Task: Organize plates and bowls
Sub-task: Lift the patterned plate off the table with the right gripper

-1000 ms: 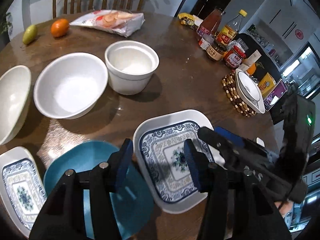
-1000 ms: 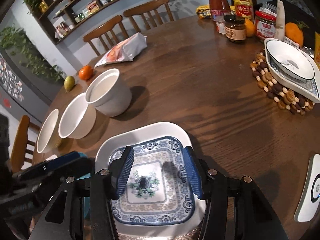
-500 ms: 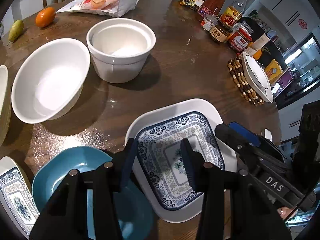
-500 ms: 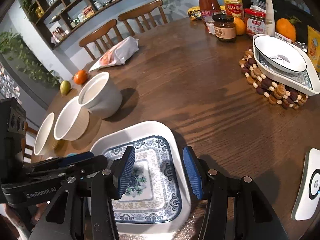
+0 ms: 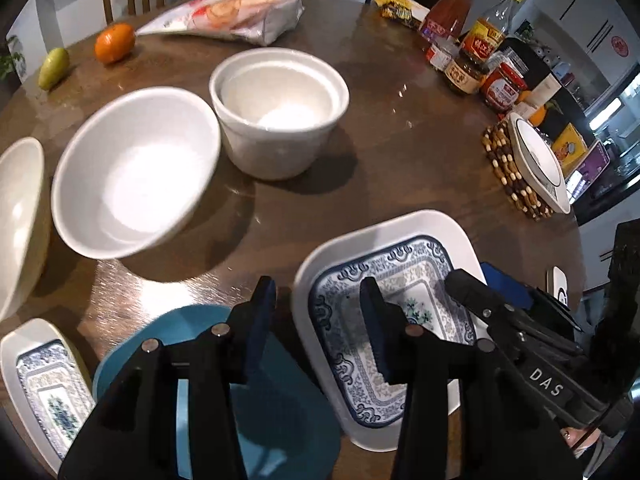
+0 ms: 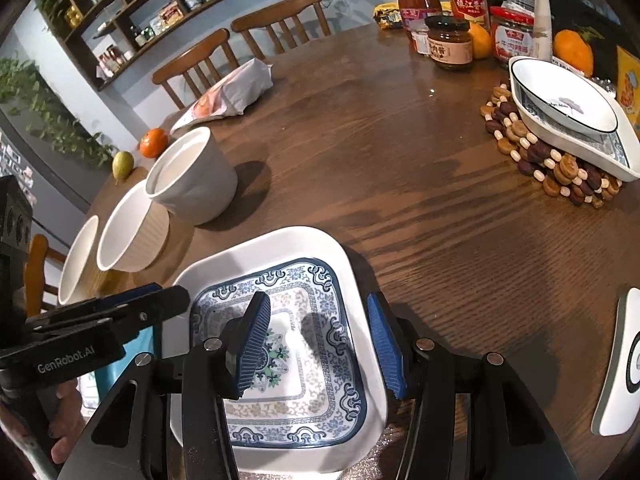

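A square white plate with a blue pattern (image 5: 404, 280) (image 6: 304, 320) lies on the wooden table near the front edge. My left gripper (image 5: 318, 320) is open and straddles the plate's left rim, one finger outside and one over the pattern. My right gripper (image 6: 318, 338) is open and straddles the plate's right rim. A teal plate (image 5: 280, 412) lies left of it. A smaller patterned plate (image 5: 44, 384) is at far left. A wide white bowl (image 5: 132, 172), a deep white bowl (image 5: 280, 112) and a cream bowl (image 5: 16, 216) stand behind.
A stacked bowl and plate (image 6: 568, 112) rest on a beaded trivet (image 6: 548, 160) at right. Jars and bottles (image 6: 448, 44), a snack bag (image 5: 228, 16), an orange (image 5: 114, 42) and a pear (image 5: 52, 68) sit along the far edge. Chairs (image 6: 240, 48) stand behind.
Both grippers have shifted to opposite rims of the patterned square plate. The left one moved in over its left rim, the right one slid toward its right rim. Both stay open.
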`<action>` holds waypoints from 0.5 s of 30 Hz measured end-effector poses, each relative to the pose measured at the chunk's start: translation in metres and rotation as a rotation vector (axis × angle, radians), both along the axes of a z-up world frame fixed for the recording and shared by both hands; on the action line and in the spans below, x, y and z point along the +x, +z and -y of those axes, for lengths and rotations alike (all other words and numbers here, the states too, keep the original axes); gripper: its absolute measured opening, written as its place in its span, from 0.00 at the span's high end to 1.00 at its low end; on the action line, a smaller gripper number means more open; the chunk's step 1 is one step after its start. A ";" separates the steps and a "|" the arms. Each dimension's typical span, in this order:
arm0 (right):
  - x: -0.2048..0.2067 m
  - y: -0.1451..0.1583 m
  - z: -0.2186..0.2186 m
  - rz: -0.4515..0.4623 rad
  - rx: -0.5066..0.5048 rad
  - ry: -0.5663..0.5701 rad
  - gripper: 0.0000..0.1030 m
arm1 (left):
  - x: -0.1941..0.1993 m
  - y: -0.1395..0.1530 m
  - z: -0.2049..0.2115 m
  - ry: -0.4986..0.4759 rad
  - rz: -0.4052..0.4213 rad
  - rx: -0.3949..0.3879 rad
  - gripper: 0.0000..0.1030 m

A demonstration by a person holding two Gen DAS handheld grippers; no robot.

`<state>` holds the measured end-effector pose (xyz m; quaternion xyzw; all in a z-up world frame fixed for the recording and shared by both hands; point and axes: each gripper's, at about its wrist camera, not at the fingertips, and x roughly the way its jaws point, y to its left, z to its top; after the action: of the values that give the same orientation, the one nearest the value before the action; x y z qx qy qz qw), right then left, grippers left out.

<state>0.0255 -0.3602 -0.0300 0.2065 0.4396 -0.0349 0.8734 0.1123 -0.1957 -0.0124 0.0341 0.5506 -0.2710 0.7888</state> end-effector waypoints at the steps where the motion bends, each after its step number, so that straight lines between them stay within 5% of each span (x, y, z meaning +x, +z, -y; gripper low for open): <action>1: 0.000 0.000 0.000 0.000 -0.004 0.000 0.49 | -0.001 -0.002 0.003 -0.009 -0.003 0.012 0.60; 15: 0.003 -0.003 -0.001 -0.007 -0.003 -0.016 0.49 | -0.006 -0.002 0.012 -0.001 0.005 0.027 0.59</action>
<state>0.0281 -0.3591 -0.0325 0.2086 0.4410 -0.0435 0.8718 0.1060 -0.2079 -0.0141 0.0458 0.5524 -0.2639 0.7894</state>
